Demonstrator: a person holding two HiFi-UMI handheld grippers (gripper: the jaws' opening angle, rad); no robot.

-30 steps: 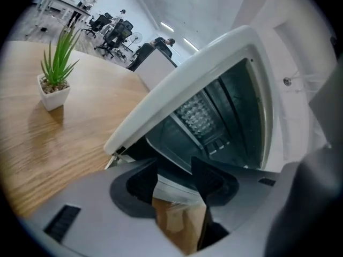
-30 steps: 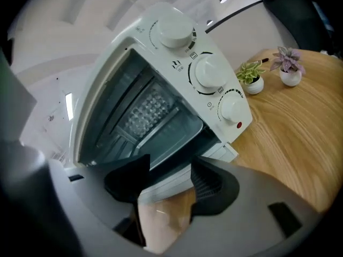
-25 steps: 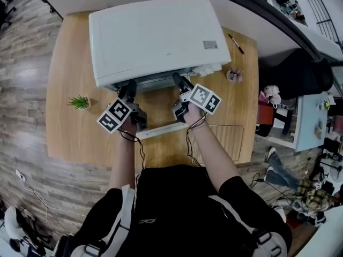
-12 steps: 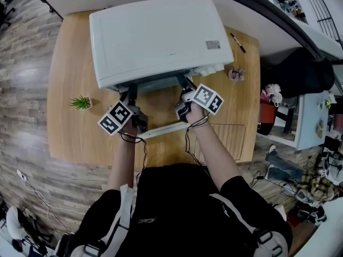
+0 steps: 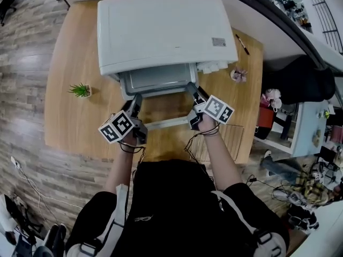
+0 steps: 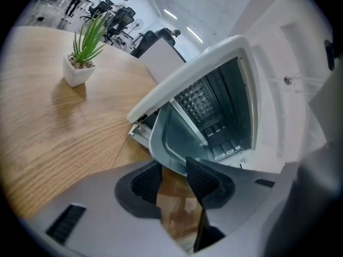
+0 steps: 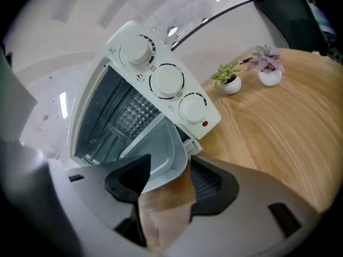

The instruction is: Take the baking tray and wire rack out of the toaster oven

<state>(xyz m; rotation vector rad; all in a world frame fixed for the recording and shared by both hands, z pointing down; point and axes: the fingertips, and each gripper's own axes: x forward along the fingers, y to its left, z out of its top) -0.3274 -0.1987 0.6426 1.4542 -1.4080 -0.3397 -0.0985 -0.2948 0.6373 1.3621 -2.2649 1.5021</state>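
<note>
The person is holding the left gripper and the right gripper at the open mouth of the white toaster oven, which is sitting in the upper centre of the head view on a wooden table. The baking tray is lying partway out of the oven, its front part jutting over the dropped-down glass door and its back part inside the cavity. In the left gripper view the tray's rounded near corner is sitting right at the fingertips. These jaws have just been closing and are pinching the rim there, the dark ribbed pads narrowed onto it, while only the door's brown glass is showing deeper in the gap. In the right gripper view the tray's other front corner is reaching in between the fingers. These jaws have just been opening and are standing wide, released, with the rim lying loose between them, closer to the right-hand finger and not pressed. In the head view the two grippers are flanking the tray, one at each front corner, above the door's pale handle lower in the frame. Three white dials are showing on the oven's front panel. A small potted plant is standing at the left of the table, well apart from the oven.
</note>
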